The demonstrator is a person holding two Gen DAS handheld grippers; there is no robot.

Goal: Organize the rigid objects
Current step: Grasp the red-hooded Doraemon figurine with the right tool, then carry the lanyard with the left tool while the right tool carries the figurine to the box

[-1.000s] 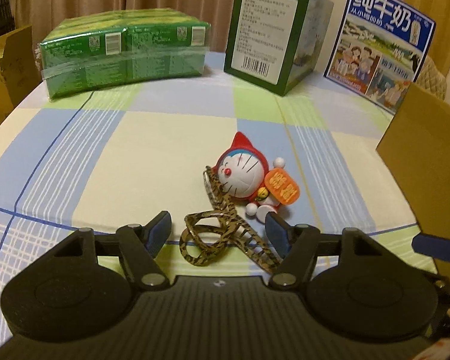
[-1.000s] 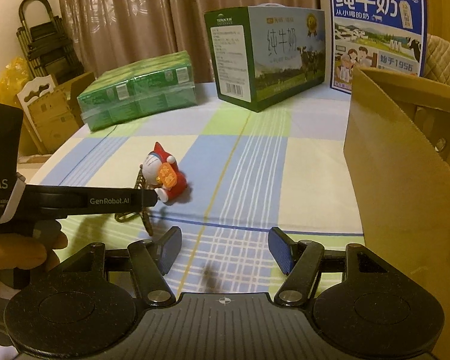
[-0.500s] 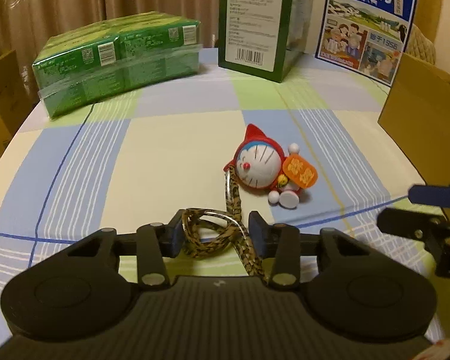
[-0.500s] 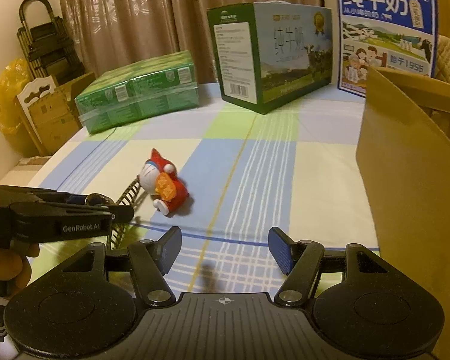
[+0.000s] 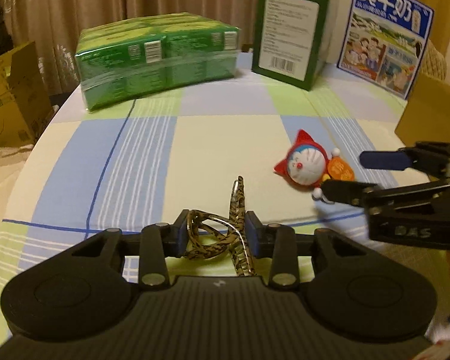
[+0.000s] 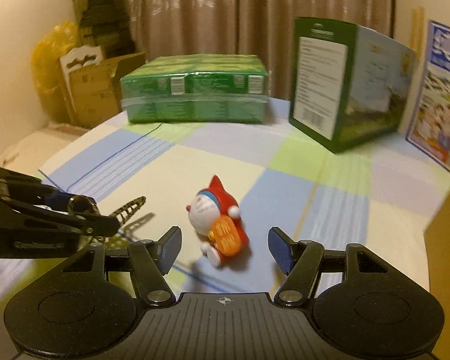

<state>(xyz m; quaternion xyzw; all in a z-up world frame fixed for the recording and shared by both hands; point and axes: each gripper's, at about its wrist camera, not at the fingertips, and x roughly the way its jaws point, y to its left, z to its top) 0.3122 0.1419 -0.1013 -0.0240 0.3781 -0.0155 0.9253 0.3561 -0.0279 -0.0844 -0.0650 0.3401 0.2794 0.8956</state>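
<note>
- Left claw [image 5: 218,230]: fingers pressed in on a leopard-print hair clip [image 5: 222,234]. The blue pads touch its loops on both sides. One arm of the clip sticks up and forward past the fingertips.
- From the right wrist view, the left claw [image 6: 105,225] comes in from the left edge with the hair clip [image 6: 129,207] poking out of its tip and casting a shadow on the cloth. Whether the clip is clear of the cloth, I cannot tell.
- Right claw [image 6: 224,247]: fingers spread wide, nothing between the pads. It sits low over the surface [image 6: 285,180], which is covered by a checked cloth in blue, green and cream.
- Toy cat figure [image 6: 217,225], red hood, white face, orange plaque on its front: lying on its side on the cloth, just ahead of the right claw and between the lines of its two fingers, touching neither.
- In the left wrist view the toy cat figure [image 5: 310,165] lies to the right of the clip, apart from it, with the right claw [image 5: 348,177] reaching to it from the right edge.
- Far side of the surface: a wrapped green pack [image 5: 159,60] lying flat, an upright green carton [image 5: 291,30], and a blue-and-white carton [image 5: 384,36] with printed pictures.
- Brown cardboard box [image 5: 429,114] at the right edge; its contents are hidden.
</note>
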